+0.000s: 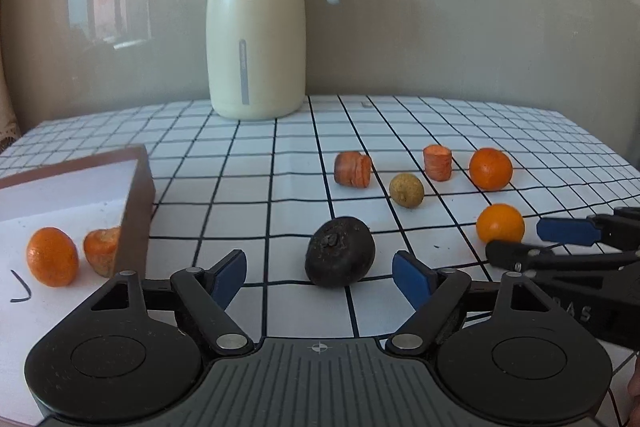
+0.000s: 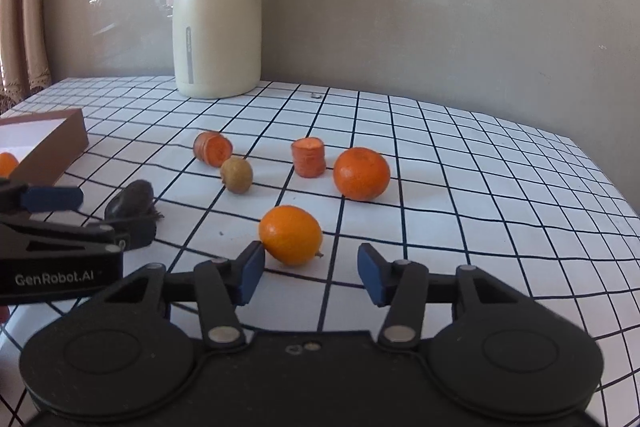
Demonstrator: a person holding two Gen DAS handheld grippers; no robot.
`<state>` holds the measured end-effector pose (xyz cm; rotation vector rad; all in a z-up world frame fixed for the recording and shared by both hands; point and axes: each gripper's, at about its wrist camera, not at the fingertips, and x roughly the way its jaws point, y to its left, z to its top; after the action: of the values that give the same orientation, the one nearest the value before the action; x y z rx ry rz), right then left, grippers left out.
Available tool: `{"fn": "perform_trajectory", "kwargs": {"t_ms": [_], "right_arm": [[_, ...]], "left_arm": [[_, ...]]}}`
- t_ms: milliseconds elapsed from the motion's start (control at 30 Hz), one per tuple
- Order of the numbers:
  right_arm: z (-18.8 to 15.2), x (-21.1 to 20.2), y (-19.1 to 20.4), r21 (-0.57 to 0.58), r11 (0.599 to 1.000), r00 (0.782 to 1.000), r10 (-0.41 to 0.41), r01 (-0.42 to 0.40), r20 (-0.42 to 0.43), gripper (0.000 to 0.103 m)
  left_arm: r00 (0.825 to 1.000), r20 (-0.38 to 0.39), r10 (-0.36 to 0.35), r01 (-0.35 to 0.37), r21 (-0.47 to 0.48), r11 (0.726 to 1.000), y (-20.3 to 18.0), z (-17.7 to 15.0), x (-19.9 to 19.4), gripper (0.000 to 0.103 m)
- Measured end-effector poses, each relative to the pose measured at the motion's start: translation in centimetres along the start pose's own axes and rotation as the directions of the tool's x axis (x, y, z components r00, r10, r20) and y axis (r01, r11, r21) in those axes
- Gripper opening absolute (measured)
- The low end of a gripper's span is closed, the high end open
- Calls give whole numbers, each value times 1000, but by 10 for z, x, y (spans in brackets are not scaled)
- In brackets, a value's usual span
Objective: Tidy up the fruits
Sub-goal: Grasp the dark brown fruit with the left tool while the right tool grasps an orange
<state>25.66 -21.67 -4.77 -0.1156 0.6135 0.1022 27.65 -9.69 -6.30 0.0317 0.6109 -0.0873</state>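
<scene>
On the checked tablecloth lie a dark round fruit (image 1: 340,251), a near orange (image 1: 500,223), a far orange (image 1: 490,168), a small brown fruit (image 1: 406,190) and two carrot pieces (image 1: 353,169) (image 1: 437,162). My left gripper (image 1: 319,277) is open, with the dark fruit between and just ahead of its blue pads. My right gripper (image 2: 311,271) is open, its left pad touching the near orange (image 2: 290,235). A brown box (image 1: 60,203) at the left holds an orange (image 1: 52,256) and a carrot piece (image 1: 102,251).
A cream thermos jug (image 1: 256,23) stands at the back of the table against the wall. The right gripper also shows at the right edge of the left wrist view (image 1: 560,243). The table's right edge (image 2: 608,183) falls away at the right.
</scene>
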Motion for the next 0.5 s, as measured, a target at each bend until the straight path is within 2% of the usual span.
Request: {"fn": "perform_trajectory", "kwargs": {"t_ms": [67, 267, 367, 400, 433, 500], "right_arm": [[2, 2, -1, 6, 1000, 1000, 7, -7, -1, 40], [14, 20, 5, -25, 1000, 1000, 15, -15, 1, 38], [15, 26, 4, -18, 999, 999, 39, -39, -24, 25], [14, 26, 4, -14, 999, 999, 43, -43, -27, 26], [14, 26, 4, -13, 999, 999, 46, -46, -28, 25], [14, 26, 4, -9, 999, 998, 48, -48, -30, 24]], "left_arm": [[1000, -29, -7, 7, 10, 1000, -2, 0, 4, 71], [1000, -30, -3, 4, 12, 1000, -8, 6, 10, 68], [999, -34, 4, -4, 17, 1000, -9, 8, 14, 62], [999, -33, 5, -4, 22, 1000, -9, 8, 14, 61], [999, -31, 3, -2, 26, 1000, -10, 9, 15, 58], [1000, -24, -8, 9, 41, 999, -13, 9, 14, 41]]}}
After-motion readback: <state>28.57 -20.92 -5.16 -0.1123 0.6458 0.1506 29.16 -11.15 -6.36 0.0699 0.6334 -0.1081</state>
